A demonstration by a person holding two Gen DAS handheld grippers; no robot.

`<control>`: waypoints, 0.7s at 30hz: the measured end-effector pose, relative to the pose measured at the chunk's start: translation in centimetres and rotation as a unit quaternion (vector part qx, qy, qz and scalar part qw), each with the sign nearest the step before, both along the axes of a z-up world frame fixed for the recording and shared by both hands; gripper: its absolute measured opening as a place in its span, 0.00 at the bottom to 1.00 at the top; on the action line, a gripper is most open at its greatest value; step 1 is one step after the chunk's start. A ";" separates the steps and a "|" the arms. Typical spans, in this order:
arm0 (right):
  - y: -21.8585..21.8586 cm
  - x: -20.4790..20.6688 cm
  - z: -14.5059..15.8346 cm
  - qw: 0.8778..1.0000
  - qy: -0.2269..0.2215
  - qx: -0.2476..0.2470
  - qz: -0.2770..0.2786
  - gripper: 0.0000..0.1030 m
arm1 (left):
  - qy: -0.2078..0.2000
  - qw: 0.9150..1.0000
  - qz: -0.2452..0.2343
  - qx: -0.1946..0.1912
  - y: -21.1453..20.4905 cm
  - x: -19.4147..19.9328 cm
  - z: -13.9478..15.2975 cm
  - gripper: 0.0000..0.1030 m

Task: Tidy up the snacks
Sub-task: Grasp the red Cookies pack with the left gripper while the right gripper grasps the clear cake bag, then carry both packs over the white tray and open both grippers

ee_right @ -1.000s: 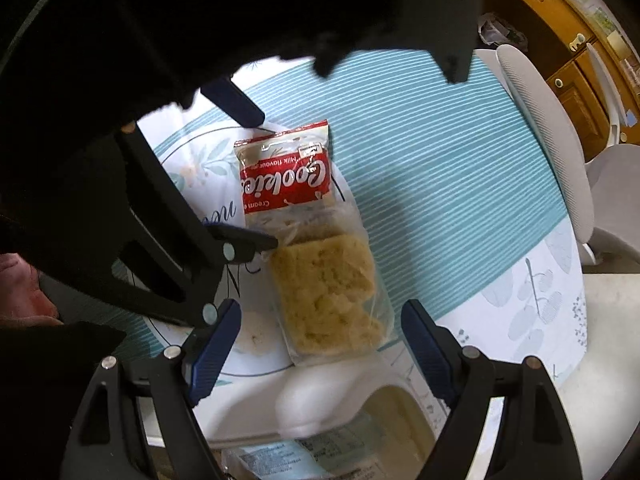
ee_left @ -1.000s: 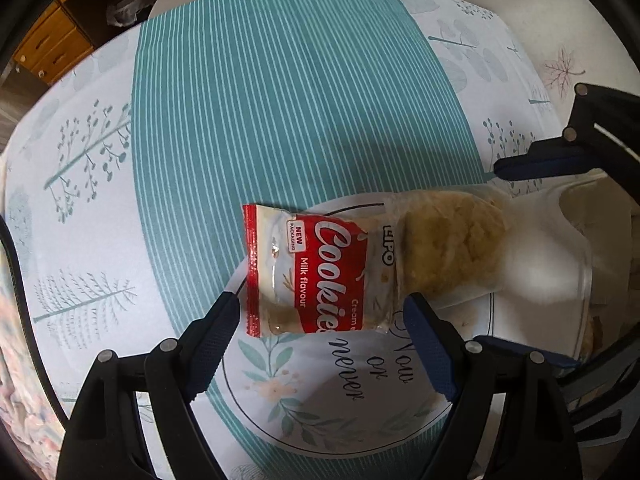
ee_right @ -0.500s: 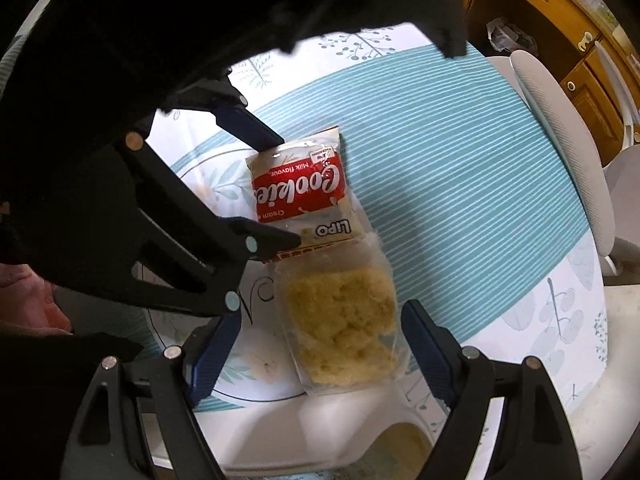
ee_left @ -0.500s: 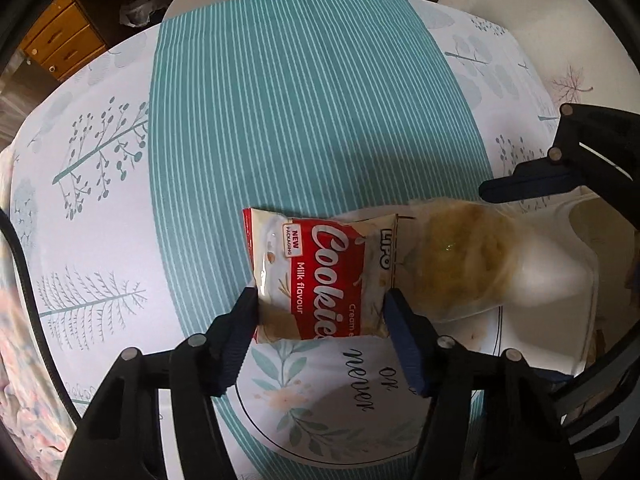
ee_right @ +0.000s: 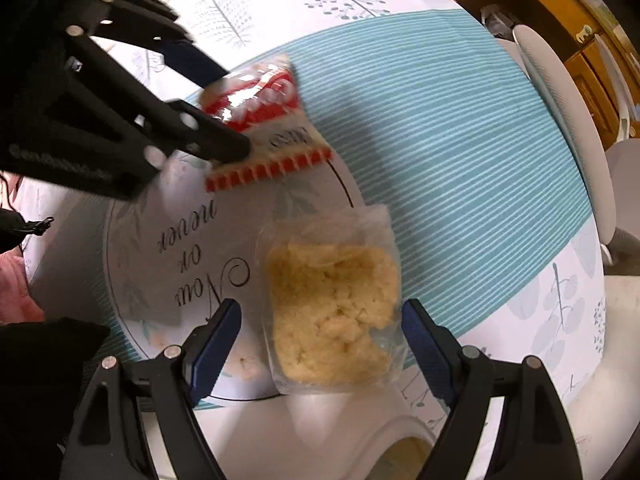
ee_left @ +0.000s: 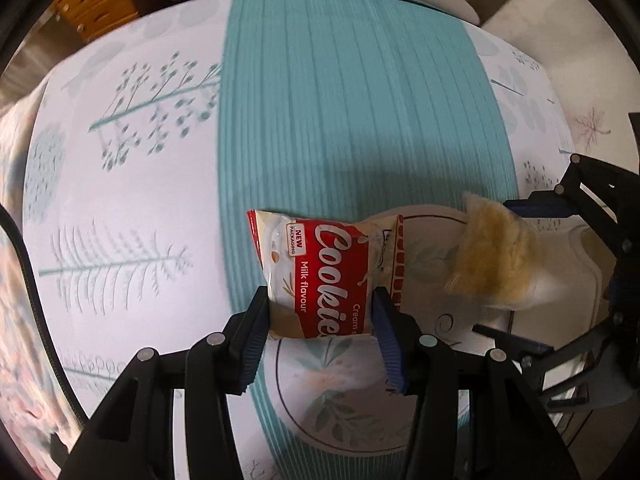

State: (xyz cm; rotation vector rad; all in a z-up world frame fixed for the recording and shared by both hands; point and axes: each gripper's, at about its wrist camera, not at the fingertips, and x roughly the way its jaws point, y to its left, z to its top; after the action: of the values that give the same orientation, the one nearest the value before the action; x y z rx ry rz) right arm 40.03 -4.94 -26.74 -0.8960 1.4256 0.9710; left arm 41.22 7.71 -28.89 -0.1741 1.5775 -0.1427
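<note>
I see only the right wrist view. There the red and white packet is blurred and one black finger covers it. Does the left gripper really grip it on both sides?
Observer: Yes. The left gripper is shut on the red-and-white foil cookie packet, one jaw on each side edge, near its lower end.
Operator: Which face of it shows?
Observer: The printed front, reading "Cookies, Milk flavour", with a "New packaging" tag.
</note>
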 end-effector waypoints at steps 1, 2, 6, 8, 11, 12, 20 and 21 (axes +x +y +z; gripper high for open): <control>-0.8 -0.1 -0.1 1.000 -0.001 0.004 -0.002 0.80 | 0.003 1.000 0.005 -0.001 0.2 -0.2 -0.1 0.47; -0.9 -0.5 -0.5 1.000 -0.002 0.010 -0.004 0.80 | 0.006 1.000 0.010 -0.002 0.4 0.0 0.0 0.47; -0.4 0.4 -0.9 1.000 -0.003 0.018 -0.010 0.73 | 0.012 1.000 0.028 -0.003 1.6 -0.8 0.2 0.47; -0.1 0.6 -1.2 1.000 -0.008 0.010 -0.010 0.68 | 0.016 0.999 0.036 -0.006 2.3 -1.0 0.2 0.47; 0.2 0.3 -1.4 1.000 -0.012 0.006 -0.009 0.64 | 0.015 0.999 0.041 -0.009 2.5 -1.6 0.4 0.47; 0.2 0.1 -1.5 1.000 -0.012 0.004 -0.006 0.62 | 0.014 0.999 0.042 -0.010 2.7 -1.8 0.6 0.47; -0.5 0.9 -3.0 0.999 0.005 -0.007 -0.048 0.59 | 0.017 0.998 0.055 -0.014 3.7 -3.7 2.2 0.47; -0.6 1.1 -3.0 0.998 0.009 -0.004 -0.063 0.59 | 0.017 0.998 0.057 -0.014 3.9 -4.0 2.5 0.47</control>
State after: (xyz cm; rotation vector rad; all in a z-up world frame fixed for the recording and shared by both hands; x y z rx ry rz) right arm 41.09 -5.49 -29.74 -0.7950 1.4846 0.8813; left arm 37.19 11.62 -26.40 -0.2878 1.5963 -0.0730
